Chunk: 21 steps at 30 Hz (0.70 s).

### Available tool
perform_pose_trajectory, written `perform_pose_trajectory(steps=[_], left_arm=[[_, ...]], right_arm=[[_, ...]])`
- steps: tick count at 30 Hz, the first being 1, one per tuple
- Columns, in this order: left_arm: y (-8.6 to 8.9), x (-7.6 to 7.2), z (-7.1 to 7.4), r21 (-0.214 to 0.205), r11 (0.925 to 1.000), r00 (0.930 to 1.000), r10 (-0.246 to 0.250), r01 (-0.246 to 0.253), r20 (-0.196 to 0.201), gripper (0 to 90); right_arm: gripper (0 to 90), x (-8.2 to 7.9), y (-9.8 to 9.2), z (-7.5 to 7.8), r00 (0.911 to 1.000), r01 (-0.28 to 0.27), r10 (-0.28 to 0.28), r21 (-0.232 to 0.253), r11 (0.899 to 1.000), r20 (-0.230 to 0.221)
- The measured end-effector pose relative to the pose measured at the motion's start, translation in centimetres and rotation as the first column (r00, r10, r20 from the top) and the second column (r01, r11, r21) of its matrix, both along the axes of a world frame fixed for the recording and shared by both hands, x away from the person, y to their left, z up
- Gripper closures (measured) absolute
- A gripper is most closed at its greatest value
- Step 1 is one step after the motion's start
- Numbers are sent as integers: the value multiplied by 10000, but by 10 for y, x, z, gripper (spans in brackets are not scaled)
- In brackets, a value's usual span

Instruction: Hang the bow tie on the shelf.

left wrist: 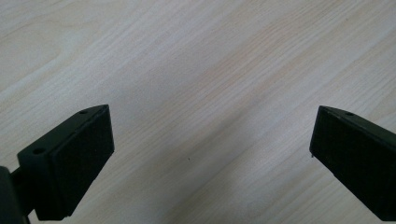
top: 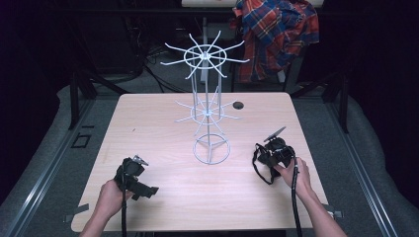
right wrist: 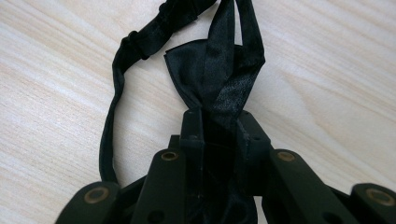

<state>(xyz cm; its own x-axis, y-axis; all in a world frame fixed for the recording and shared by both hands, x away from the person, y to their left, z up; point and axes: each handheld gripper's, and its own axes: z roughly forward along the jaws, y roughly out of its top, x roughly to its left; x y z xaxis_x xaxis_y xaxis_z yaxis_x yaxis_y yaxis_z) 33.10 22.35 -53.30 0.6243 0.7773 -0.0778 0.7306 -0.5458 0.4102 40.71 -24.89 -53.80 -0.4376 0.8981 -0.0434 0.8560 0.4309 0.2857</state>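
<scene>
A black bow tie (right wrist: pixel 215 70) with a thin neck strap (right wrist: pixel 112 116) lies on the wooden table (top: pixel 163 118) at the right. My right gripper (right wrist: pixel 219 121) is shut on the bow tie's middle, and the strap loops off to one side. In the high view the same right gripper (top: pixel 271 154) sits low over the table with the strap (top: pixel 259 170) curling beside it. My left gripper (top: pixel 143 190) rests near the table's front left. Its jaws stand wide apart over bare wood, left gripper (left wrist: pixel 212 140) open and holding nothing.
A white wire display stand (top: pixel 207 106) with two tiers of radiating hooks rises from the middle of the table on a ring base (top: pixel 211 150). A small dark hole (top: pixel 238 105) marks the tabletop behind it. A plaid shirt (top: pixel 276 29) hangs beyond the table.
</scene>
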Motion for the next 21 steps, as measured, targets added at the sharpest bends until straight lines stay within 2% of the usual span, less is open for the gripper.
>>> perform_pose_trajectory(steps=[3,4,5,6,10,11,16,17,18,21], left_arm=[[0,0,0,5,10000,10000,7,-7,0,0],[0,0,0,-4,10000,10000,10,-10,5,0],[0,0,0,-3,10000,10000,12,-12,11,0],[0,0,0,1,10000,10000,13,-13,8,0],[-1,-1,1,33,10000,10000,17,-17,58,0],[-1,-1,1,40,10000,10000,4,-5,57,0],[-1,-1,1,86,10000,10000,14,-14,70,0],[-1,-1,1,85,10000,10000,9,-10,85,0],[-1,-1,1,94,10000,10000,-1,0,99,0],[0,0,1,87,10000,9999,27,-28,117,0]], right_arm=[[758,-1,-1,4,9998,-60,60,1,10000,169],[758,-2,-1,6,9993,58,-58,-12,10000,369],[758,-2,-2,9,9995,-114,115,-10,9999,281],[758,-2,-2,9,9994,-138,132,168,9998,330],[758,-6,0,17,9978,-319,310,146,9994,585],[758,-6,1,19,9967,-397,396,1,9992,705],[758,-13,5,34,9892,-765,763,-32,9971,1254],[758,-15,6,34,9864,-637,583,308,9975,1540],[758,-15,6,39,9857,-808,799,5,9967,1481],[759,-16,6,44,9825,-922,916,-39,9957,1623]])
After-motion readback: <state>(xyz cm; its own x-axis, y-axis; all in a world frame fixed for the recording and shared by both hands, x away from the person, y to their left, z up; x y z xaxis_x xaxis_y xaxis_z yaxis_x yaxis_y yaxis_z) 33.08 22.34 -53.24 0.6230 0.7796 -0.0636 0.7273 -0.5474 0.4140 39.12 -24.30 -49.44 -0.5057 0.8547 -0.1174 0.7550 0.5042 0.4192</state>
